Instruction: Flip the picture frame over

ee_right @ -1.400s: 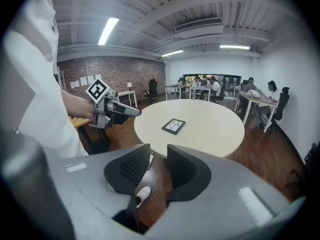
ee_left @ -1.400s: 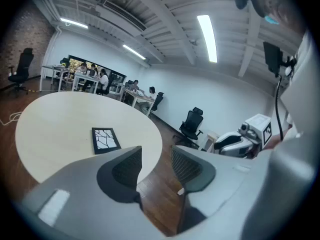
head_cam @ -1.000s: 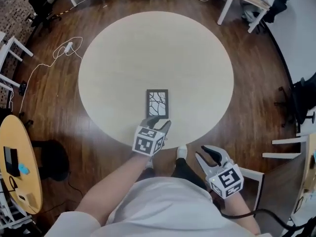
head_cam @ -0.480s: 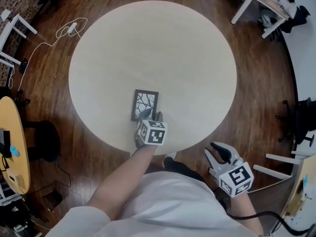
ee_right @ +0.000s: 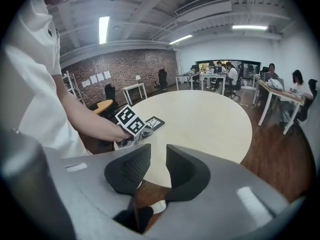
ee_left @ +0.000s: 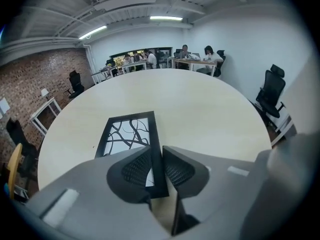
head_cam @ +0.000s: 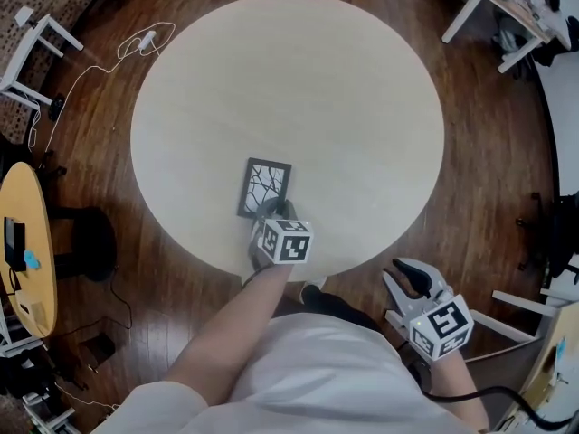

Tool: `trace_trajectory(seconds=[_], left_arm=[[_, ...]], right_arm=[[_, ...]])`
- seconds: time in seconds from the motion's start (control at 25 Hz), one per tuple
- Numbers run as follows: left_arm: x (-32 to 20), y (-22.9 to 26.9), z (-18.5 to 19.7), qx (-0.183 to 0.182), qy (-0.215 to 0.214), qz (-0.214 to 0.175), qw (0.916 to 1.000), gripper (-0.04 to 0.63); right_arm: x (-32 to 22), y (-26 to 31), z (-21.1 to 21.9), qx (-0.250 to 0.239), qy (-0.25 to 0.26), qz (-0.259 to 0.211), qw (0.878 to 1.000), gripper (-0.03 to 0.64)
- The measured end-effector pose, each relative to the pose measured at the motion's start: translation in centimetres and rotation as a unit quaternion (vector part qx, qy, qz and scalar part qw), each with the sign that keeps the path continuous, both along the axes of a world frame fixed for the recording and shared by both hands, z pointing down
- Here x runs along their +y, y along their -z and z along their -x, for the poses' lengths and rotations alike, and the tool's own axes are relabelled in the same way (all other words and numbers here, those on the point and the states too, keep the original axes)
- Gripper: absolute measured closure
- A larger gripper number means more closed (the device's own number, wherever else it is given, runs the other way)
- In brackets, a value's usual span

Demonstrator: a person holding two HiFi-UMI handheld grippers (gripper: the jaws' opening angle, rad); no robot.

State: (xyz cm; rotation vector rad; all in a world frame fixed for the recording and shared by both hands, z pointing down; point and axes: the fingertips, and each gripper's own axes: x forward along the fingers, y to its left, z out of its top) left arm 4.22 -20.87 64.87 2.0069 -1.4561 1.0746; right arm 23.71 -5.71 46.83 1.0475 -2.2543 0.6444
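Note:
The black picture frame [head_cam: 265, 186] with a branch drawing lies picture-side up near the front edge of the round beige table [head_cam: 298, 70]. My left gripper [head_cam: 274, 213] points down at the frame's near end, its jaws closing. In the left gripper view the pads [ee_left: 134, 168] press on the right border of the frame [ee_left: 127, 134], so the left gripper [ee_left: 156, 166] grips that edge. My right gripper [head_cam: 409, 278] hangs open off the table at the lower right, over the wooden floor. The right gripper view shows nothing between the right gripper [ee_right: 158, 171] jaws; the frame [ee_right: 154, 122] lies far off.
A yellow round table [head_cam: 23, 242] stands at the left. White cables [head_cam: 127, 48] trail on the floor at the upper left. White desk legs [head_cam: 488, 21] and a white chair frame [head_cam: 520, 328] stand at the right. People sit at desks far behind.
My left gripper has dropped onto the frame's near end and its jaws have come together on the frame's edge. The right gripper has drifted a little to the right.

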Motion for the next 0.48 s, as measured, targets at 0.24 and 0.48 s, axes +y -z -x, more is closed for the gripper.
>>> trace_trajectory(seconds=[0.24, 0.48], left_arm=[[0.0, 0.2, 0.2, 0.038, 0.017, 0.011, 0.9991, 0.532], [0.3, 2.5, 0.0, 0.094, 0.004, 0.003, 0.9955, 0.532]], right_arm=[[-0.5, 0.1, -0.5, 0.001, 0.004, -0.006, 1.0, 0.517], [-0.7, 0.2, 0.4, -0.002, 0.005, -0.012, 1.0, 0.517]])
